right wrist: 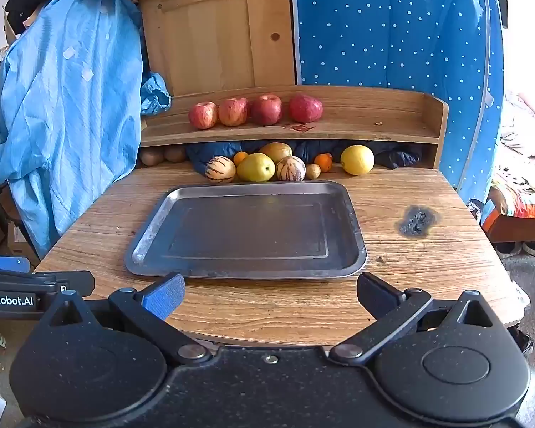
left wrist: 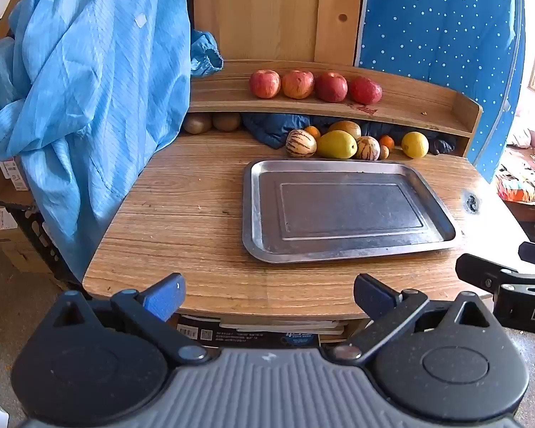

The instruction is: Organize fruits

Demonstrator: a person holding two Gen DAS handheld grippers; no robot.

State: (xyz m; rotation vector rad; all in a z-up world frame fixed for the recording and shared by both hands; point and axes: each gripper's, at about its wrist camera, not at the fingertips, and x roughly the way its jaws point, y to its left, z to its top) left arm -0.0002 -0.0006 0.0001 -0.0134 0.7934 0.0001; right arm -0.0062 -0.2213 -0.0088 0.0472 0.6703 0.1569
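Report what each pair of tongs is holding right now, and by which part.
Nothing is held. The left tongs and the right tongs both stand open over the near table edge, short of the metal tray, which holds no fruit.

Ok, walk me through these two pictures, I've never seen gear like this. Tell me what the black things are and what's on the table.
Each picture comes from a camera on a hand-held two-finger gripper, looking along its fingers. One shows the left gripper, the other the right gripper; both are open and hold nothing. On the wooden table lies an empty metal tray. Behind it sit mixed fruits, including striped melons and a lemon. Four red apples line the shelf above.
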